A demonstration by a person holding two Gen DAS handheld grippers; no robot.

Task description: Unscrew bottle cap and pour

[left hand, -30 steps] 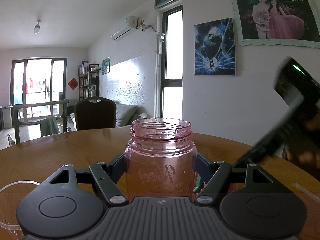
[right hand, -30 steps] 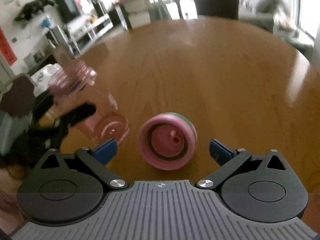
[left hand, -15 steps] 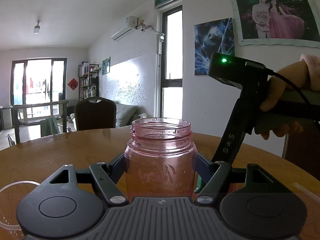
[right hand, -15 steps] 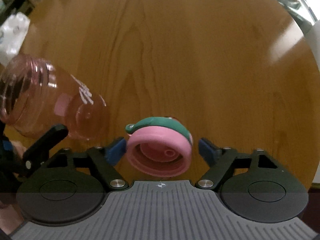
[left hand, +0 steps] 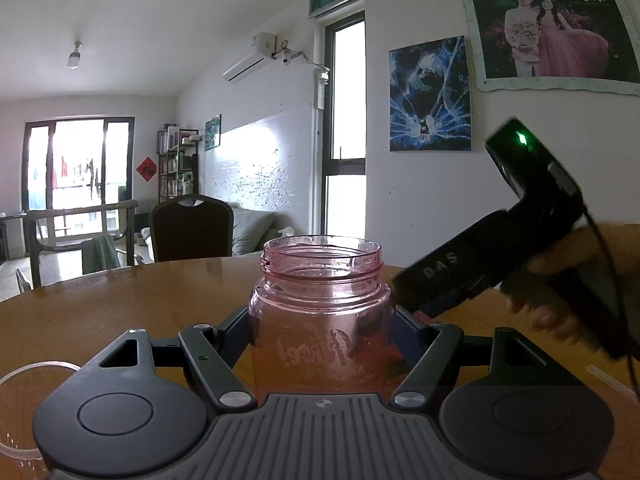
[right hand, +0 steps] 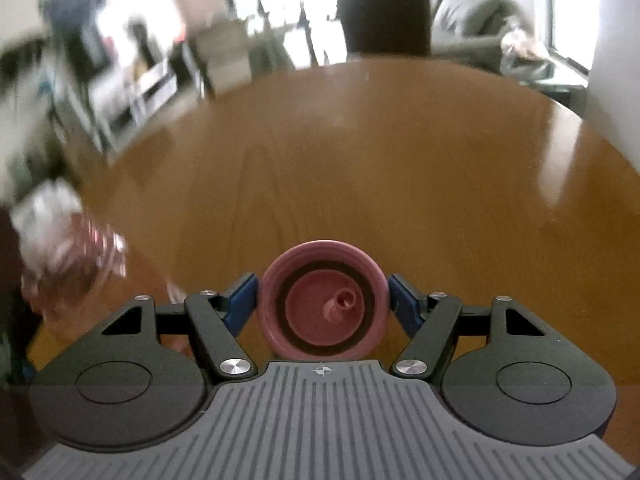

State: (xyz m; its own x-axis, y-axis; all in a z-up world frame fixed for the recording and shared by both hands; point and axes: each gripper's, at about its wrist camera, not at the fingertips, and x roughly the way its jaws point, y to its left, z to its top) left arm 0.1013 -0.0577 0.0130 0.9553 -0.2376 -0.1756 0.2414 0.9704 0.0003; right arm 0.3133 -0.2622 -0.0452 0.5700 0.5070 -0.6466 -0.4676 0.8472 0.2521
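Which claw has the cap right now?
The right claw: it's shut on the pink cap, underside facing the camera. The left claw grips the open pink bottle.

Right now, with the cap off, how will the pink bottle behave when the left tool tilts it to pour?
The pink bottle looks like rigid plastic, so it likely won't buckle in the left tool. Its smooth round wall might twist in the grip. The wide open mouth could pour fast; how full it is I cannot tell.

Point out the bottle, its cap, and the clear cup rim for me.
bottle (left hand: 320, 320), left wrist view: pink body below the neck.
cap (right hand: 323, 312), right wrist view: inner face, around the spout.
clear cup (left hand: 36, 368), left wrist view: top rim at the left edge.
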